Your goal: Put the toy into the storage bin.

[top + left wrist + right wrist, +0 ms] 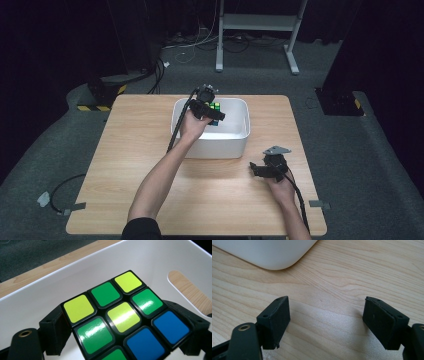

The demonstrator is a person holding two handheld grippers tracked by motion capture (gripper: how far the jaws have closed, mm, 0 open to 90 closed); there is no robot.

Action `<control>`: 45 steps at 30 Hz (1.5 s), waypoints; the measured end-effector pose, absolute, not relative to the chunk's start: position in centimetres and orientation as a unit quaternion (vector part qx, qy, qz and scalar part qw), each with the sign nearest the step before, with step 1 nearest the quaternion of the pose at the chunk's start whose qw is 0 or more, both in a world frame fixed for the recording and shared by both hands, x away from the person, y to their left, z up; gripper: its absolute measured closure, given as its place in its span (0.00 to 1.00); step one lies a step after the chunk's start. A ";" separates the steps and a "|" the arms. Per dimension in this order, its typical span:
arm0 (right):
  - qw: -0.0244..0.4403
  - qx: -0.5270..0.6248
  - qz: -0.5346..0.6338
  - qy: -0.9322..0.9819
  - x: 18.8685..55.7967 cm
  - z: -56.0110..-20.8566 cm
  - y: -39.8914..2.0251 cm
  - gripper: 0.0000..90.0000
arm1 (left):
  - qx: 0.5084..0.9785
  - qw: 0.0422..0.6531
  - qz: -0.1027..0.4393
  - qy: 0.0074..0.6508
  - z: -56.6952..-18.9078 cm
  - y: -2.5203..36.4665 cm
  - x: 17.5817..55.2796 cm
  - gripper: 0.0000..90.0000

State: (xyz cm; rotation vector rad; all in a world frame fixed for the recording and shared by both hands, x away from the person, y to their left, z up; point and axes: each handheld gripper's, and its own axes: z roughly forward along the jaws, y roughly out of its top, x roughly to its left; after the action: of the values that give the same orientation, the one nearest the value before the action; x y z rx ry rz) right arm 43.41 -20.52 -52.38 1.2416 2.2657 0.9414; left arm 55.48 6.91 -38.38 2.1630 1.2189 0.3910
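The puzzle cube (pixel 120 320) sits clamped between the jaws of the left gripper (pixel 207 107), one black jaw pressed on each of two opposite sides, inside the white bin (pixel 235 142). Its upper face shows yellow, green and blue squares. In the left gripper view the bin's wall rises behind the cube from 9 o'clock round to 2 o'clock, with an oval handle cutout at 3 o'clock. In the high view the bin stands toward 12 o'clock on the wooden table (pixel 125 165), and the left hand (pixel 192 126) reaches over its near rim. The right gripper (pixel 265 170) rests at about 4 o'clock from the bin, well apart from it, low over bare wood. Its jaws stand wide apart, holding nothing, with the bin's rounded corner (pixel 274 257) at 11 o'clock ahead.
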 end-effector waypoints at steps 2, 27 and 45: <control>0.195 0.443 0.336 0.808 43.4 -52.4 -20.5 0.24 | 0.819 0.308 0.147 0.462 -38.4 6.9 55.5 0.17; 0.195 0.443 0.336 0.808 43.4 -52.4 -20.5 0.24 | 0.817 0.304 0.146 0.467 -38.3 7.9 54.8 0.17; 0.195 0.442 0.336 0.809 43.4 -52.4 -20.5 0.24 | 0.826 0.314 0.141 0.447 -37.5 8.2 53.7 0.17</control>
State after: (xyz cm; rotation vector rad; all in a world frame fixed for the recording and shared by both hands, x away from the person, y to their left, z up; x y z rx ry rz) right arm 43.42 -20.52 -52.38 1.2392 2.2667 0.9418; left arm 53.67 8.21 -37.50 2.1766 1.1779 0.3724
